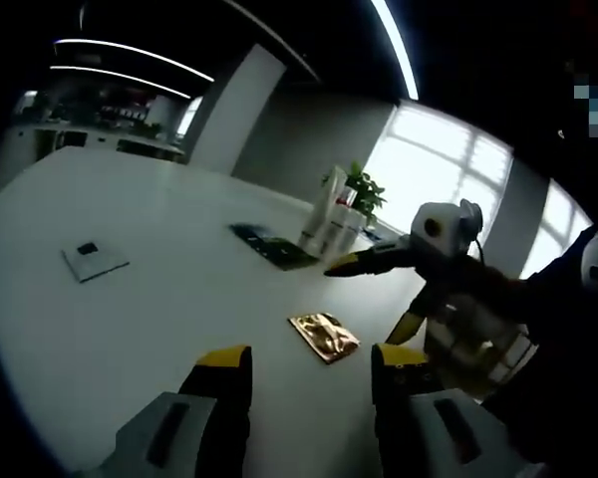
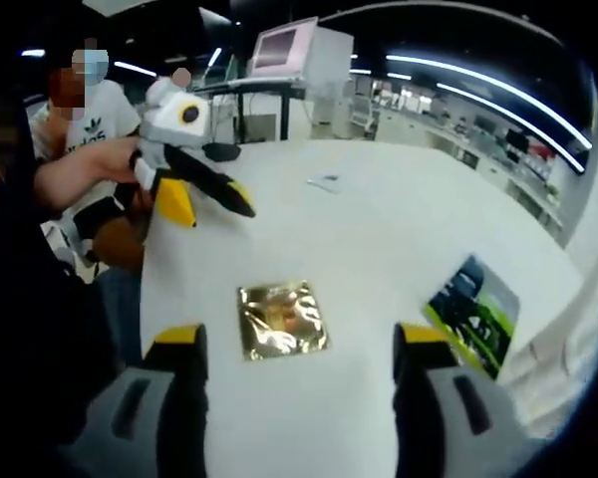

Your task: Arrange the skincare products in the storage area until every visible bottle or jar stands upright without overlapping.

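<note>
Both hand-held grippers, left (image 1: pixel 309 366) and right (image 2: pixel 300 345), spread wide, empty, over white counter (image 1: pixel 130 319). Gold sachet (image 2: pixel 282 319) flat between right jaws. Skincare tubes (image 1: pixel 331 221) upright at far edge beside plant (image 1: pixel 363 189).

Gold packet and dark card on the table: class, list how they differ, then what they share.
1. The gold packet is shiny and crinkled; the dark card is matte with a printed green picture.
2. The gold packet is squarish; the dark card is longer.
3. The gold packet lies mid-table; the dark card lies near tubes.
Both lie flat on the white table.
</note>
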